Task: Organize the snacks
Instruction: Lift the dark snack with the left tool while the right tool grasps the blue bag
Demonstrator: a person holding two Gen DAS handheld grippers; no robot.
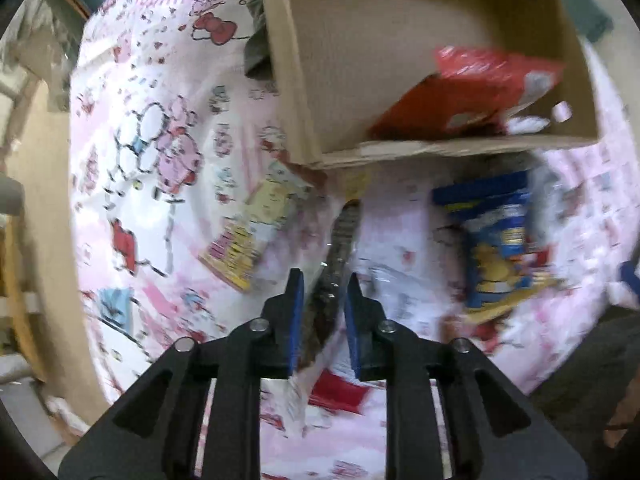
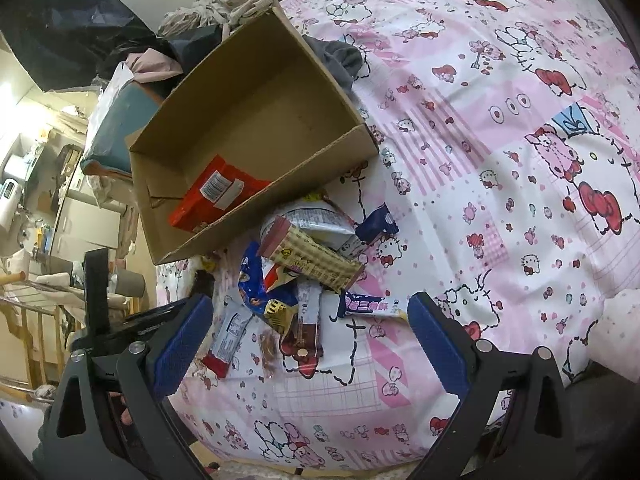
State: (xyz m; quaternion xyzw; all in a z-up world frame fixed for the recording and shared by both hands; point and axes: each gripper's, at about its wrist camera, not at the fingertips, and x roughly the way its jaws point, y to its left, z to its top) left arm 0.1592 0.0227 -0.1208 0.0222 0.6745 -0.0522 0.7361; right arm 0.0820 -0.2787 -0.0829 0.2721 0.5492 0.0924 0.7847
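Observation:
An open cardboard box lies on the pink cartoon bedsheet with a red snack packet inside. My left gripper is shut on a clear packet of dark snacks, held just in front of the box. A blue and yellow bag and a yellow packet lie near it. My right gripper is open and empty above a pile of packets beside the box.
A grey cloth lies behind the box. A heap of clothes and bags sits at the bed's far end. Shelves and clutter stand beyond the bed's edge on the left.

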